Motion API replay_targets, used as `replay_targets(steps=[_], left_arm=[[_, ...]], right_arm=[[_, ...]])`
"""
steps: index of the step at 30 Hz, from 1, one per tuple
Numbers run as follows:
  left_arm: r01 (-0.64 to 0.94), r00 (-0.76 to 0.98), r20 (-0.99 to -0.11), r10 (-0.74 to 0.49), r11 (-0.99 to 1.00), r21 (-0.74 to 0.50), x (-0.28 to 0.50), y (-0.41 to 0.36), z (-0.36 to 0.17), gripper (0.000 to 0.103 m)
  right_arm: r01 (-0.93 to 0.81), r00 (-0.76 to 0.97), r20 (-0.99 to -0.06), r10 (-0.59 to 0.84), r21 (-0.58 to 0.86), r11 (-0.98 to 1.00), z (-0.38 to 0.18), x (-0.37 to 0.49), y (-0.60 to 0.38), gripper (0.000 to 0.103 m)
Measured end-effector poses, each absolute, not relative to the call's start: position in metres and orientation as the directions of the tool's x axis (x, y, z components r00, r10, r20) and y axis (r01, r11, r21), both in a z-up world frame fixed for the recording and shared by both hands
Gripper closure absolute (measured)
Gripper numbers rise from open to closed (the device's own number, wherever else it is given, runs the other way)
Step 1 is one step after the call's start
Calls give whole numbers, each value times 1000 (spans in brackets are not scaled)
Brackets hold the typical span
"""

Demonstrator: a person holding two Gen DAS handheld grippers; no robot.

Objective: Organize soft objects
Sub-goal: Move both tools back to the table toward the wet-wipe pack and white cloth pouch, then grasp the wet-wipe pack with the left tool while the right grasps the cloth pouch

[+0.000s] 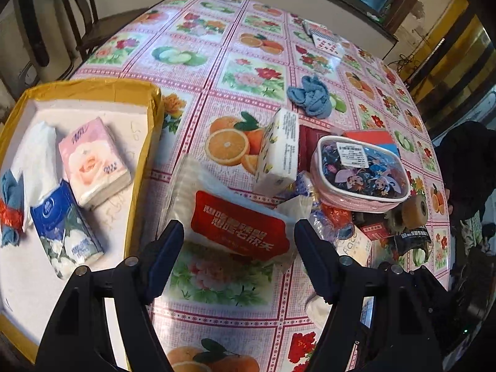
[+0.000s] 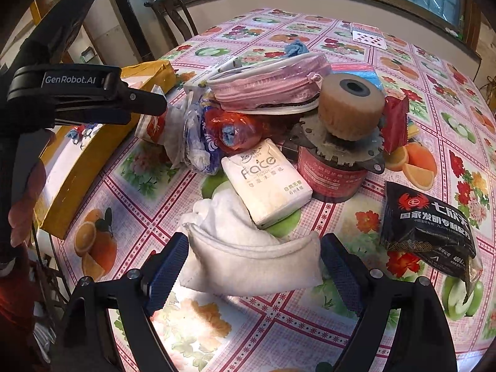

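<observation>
Left claw (image 1: 238, 245) open, fingers either side of red tissue pack (image 1: 240, 226) on tabletop (image 1: 217, 279); right claw (image 2: 254, 269) open around white cloth (image 2: 248, 257), contact possibly not made

"GenRobot.AI" on left tool (image 2: 152, 105) ("Face" on tissue pack (image 2: 266, 183))

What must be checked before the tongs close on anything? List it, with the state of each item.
1. Left tongs open around the red tissue pack: ok.
2. Right tongs open around the white cloth: ok.
3. Free space in the yellow box for more soft items: ok.
4. White cloth clear of the Face tissue pack: not ok, the two overlap.
5. Red tissue pack free of the pile behind it: cannot tell.
</observation>
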State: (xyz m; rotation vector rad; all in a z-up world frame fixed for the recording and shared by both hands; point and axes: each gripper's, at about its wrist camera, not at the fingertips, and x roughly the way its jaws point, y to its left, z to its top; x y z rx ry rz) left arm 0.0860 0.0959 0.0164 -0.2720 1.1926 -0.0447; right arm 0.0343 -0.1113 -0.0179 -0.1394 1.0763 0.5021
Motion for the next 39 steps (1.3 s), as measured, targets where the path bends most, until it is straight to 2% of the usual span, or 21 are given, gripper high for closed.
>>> replay_targets(steps=[4, 13, 20, 22, 25, 28, 29, 31, 32, 35, 37, 39], left_arm=[[-219, 344, -912, -223, 925, -309, 86, 104, 8, 29], [-486, 433, -855, -286, 725, -489, 78, 124, 2, 28], [-610, 393, -861, -322, 610, -506, 79, 117, -30, 28], [-617, 415, -870, -268, 619, -485, 79, 117, -25, 25], [-619, 423, -863, -275, 608, -497, 81, 122, -27, 25], [-582, 407, -871, -276, 656, -480, 83, 117, -26, 26], [-570, 406, -870, -280, 666, -481, 81, 117, -26, 30], [-555, 405, -856, -321, 658, -509, 77, 119, -29, 57], [-551, 391, -859, -330, 663, -506, 76, 120, -31, 64], [-512, 389, -863, -323, 702, -494, 73, 118, -29, 66], [-487, 391, -858, -334, 715, -501, 69, 116, -27, 68], [-436, 398, -850, -344, 744, -505, 66, 111, -23, 68]], right_arm=[[-468, 353, -878, 323, 134, 874, -23, 40, -110, 14], [-523, 330, -877, 350, 139, 841, -27, 47, -106, 12], [-608, 316, -892, 323, 70, 791, -30, 55, -94, 12], [-623, 324, -895, 307, 43, 781, -30, 56, -90, 14], [-624, 332, -892, 305, 35, 780, -32, 55, -88, 14], [-626, 341, -890, 303, 25, 779, -31, 50, -87, 21], [-626, 343, -889, 304, 25, 780, -31, 48, -88, 24], [-626, 350, -887, 300, 16, 780, -30, 42, -89, 27], [-626, 352, -887, 298, 13, 780, -30, 41, -90, 27], [-618, 352, -884, 306, 26, 786, -28, 39, -93, 33], [-606, 354, -875, 330, 54, 794, -26, 36, -98, 41], [-589, 356, -863, 357, 90, 803, -23, 31, -105, 53]])
